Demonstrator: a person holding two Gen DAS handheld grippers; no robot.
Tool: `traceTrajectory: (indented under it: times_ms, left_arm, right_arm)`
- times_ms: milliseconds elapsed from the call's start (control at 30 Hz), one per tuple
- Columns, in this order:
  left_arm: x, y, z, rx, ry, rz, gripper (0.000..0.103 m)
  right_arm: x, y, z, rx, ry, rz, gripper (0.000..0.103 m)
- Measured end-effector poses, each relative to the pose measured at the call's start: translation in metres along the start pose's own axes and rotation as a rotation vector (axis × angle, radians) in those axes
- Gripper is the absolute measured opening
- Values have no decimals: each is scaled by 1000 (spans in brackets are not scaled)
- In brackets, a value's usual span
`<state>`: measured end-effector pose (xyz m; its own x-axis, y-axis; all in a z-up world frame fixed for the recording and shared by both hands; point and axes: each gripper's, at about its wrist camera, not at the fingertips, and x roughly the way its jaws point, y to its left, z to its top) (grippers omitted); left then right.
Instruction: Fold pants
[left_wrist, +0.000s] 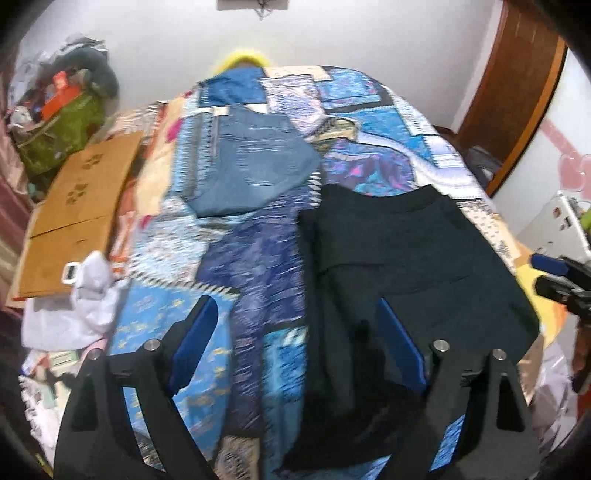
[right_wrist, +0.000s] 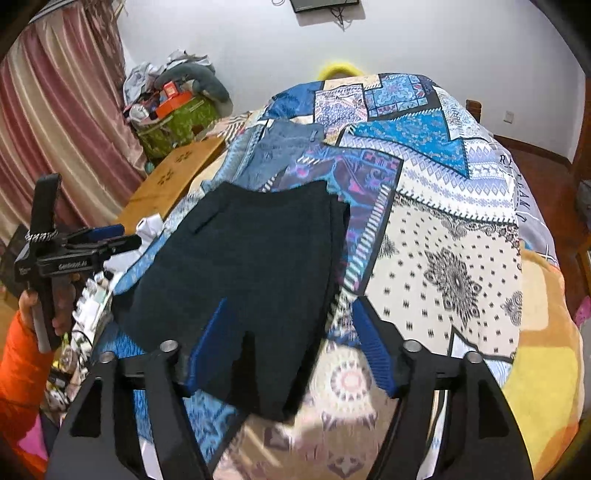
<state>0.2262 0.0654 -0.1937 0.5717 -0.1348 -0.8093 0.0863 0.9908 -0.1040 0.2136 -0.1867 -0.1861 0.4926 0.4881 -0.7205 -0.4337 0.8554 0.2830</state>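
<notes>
Pants (right_wrist: 243, 280) – the dark pair – are lying folded into a compact block on the patterned bedspread (right_wrist: 454, 258), close to the near edge of the bed and a bit toward the side with the wooden board (left_wrist: 77, 206). They look flat and squared off, so my guess is the fold is basically done and the piece is just being left where it landed.

Further up the bed there's a folded pair of blue jeans (left_wrist: 255, 162), well apart from the dark ones – probably a finished pile.

Both claws are spread with nothing pinched. The left gripper (left_wrist: 295, 343) hangs over the near edge with the dark fabric's corner under its right finger but not squeezed. The right gripper (right_wrist: 288, 347) has the hem below its fingers too, pads clear of the cloth. That reads to me like a release, not a reach.

View differences: the right wrist cam shows the left tool from the side, held by a hand (right_wrist: 40, 314) in an orange sleeve (right_wrist: 18, 369), plus the pink curtain. The left cam gets the jeans much more clearly, and the brown door on the far side.
</notes>
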Motion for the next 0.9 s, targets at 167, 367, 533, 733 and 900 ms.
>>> traceTrajectory:
  times_ms: [167, 367, 533, 733, 900]
  left_arm:
    - [38, -13, 8, 4, 95, -70, 89]
    - [74, -11, 13, -36, 202, -165, 92]
    - [87, -14, 22, -33, 238, -197, 96]
    - [107, -4, 29, -118, 292, -310, 93]
    - [104, -7, 31, -109, 273, -348, 75]
  right_arm:
    - [28, -10, 4, 30, 65, 30, 68]
    - [59, -23, 1, 63, 152, 77, 68]
    - [70, -32, 4, 104, 166, 147, 72]
    - [80, -33, 11, 134, 177, 204, 74]
    - [86, -33, 16, 149, 181, 224, 61]
